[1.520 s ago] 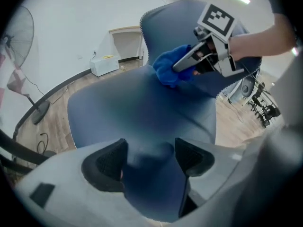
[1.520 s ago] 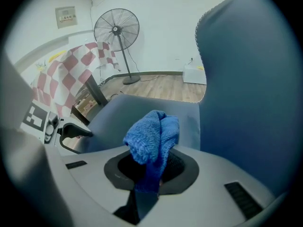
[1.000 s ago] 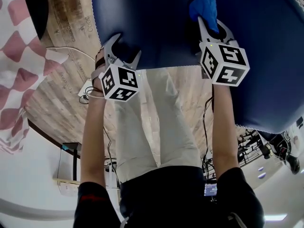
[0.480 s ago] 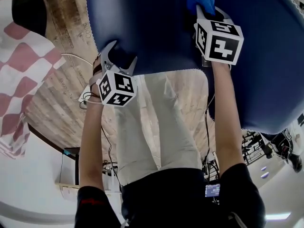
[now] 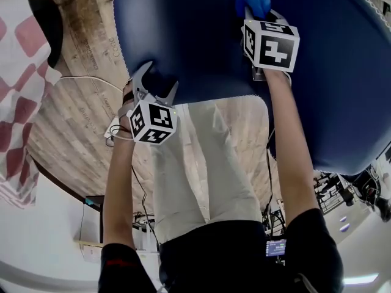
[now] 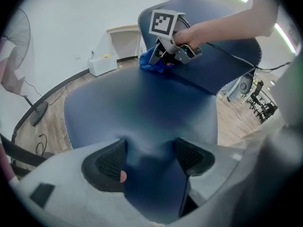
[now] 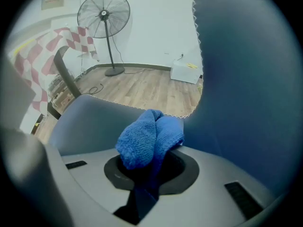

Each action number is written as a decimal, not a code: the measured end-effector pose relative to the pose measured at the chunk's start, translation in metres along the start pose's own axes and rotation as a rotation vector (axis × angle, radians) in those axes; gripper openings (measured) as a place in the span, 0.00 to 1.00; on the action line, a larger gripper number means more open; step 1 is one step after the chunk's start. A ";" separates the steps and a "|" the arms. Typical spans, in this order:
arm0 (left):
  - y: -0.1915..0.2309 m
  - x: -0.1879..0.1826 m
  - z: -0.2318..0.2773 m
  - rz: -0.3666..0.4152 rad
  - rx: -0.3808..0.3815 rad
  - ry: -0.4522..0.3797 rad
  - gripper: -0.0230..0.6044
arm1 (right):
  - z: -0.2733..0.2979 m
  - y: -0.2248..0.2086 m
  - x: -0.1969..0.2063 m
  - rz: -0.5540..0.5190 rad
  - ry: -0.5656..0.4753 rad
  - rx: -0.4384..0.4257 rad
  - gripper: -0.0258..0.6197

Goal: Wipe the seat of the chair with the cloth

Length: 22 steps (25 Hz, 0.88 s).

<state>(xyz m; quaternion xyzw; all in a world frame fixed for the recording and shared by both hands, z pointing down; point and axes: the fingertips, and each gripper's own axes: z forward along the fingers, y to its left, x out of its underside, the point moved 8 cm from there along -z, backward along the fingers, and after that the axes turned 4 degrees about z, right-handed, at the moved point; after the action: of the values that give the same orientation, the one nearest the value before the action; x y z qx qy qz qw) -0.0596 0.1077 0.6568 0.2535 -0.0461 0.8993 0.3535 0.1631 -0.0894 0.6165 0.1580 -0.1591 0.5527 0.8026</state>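
Wood floor (image 5: 79, 102), white wall, a standing fan (image 7: 104, 13) and red-and-white checked fabric (image 5: 24, 60) at far left of the head view. A dark blue chair (image 5: 342, 90) fills the top and right of that view, seat (image 6: 142, 112) towards me and backrest (image 6: 227, 65) behind. My left hand-held gripper (image 5: 160, 77) is at the seat's front edge, centre left. Its jaws are set wide, with the seat edge pushed in between them and a pad against each side. My right hand-held gripper (image 7: 151, 169) is at top centre of the head view, jaws closed on a bunched blue cloth (image 7: 147, 138). The cloth sticks out past the jaws, at the back of the seat just beside the backrest. I can't tell if it touches the seat.
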 end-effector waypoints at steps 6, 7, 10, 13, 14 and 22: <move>0.004 -0.001 -0.001 0.001 0.005 -0.009 0.57 | 0.006 -0.002 -0.004 0.026 0.018 -0.052 0.12; 0.005 -0.002 0.000 0.001 0.005 -0.010 0.57 | 0.006 -0.002 -0.005 0.025 0.019 -0.054 0.12; 0.006 -0.001 0.000 0.001 0.005 -0.014 0.57 | 0.006 -0.002 -0.007 0.042 0.025 -0.064 0.11; 0.004 -0.001 -0.001 0.002 0.003 -0.018 0.57 | 0.007 -0.005 -0.005 0.078 0.033 -0.090 0.11; 0.003 -0.001 -0.001 0.003 0.002 -0.019 0.57 | 0.008 -0.007 -0.004 0.091 0.030 -0.097 0.11; 0.001 0.002 -0.001 0.002 0.001 -0.034 0.57 | 0.009 -0.009 0.002 0.139 -0.014 -0.139 0.11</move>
<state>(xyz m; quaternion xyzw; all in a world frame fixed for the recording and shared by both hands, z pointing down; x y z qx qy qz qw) -0.0622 0.1085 0.6569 0.2689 -0.0518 0.8952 0.3515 0.1708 -0.0950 0.6250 0.0946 -0.2133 0.5938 0.7701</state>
